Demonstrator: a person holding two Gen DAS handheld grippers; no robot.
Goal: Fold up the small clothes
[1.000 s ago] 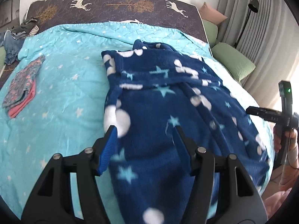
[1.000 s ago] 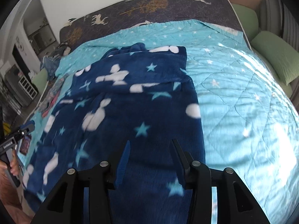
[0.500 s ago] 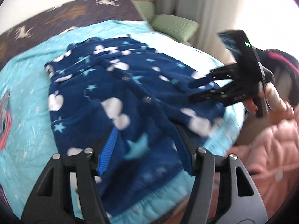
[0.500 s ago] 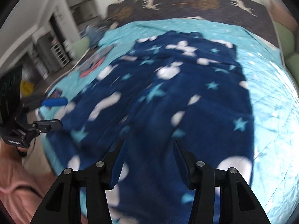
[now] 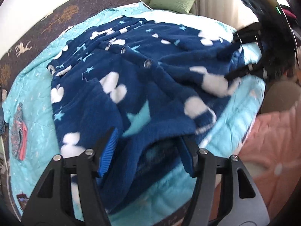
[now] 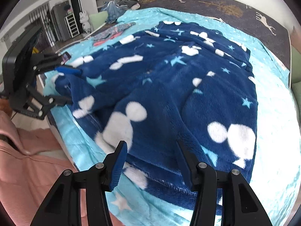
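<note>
- Left gripper at the bottom centre of its view — jaws part open, bracketing the near hem of the navy star-print garment; pads not seen pressing, so nothing held.
- Right gripper, lower centre of its view, jaws likewise apart over the hem's other corner; empty.
- Garment lies spread on the turquoise bedspread, long axis running from the hem up-frame toward the headboard.
- Judgement: both grippers equally near — each takes its own corner.
</note>
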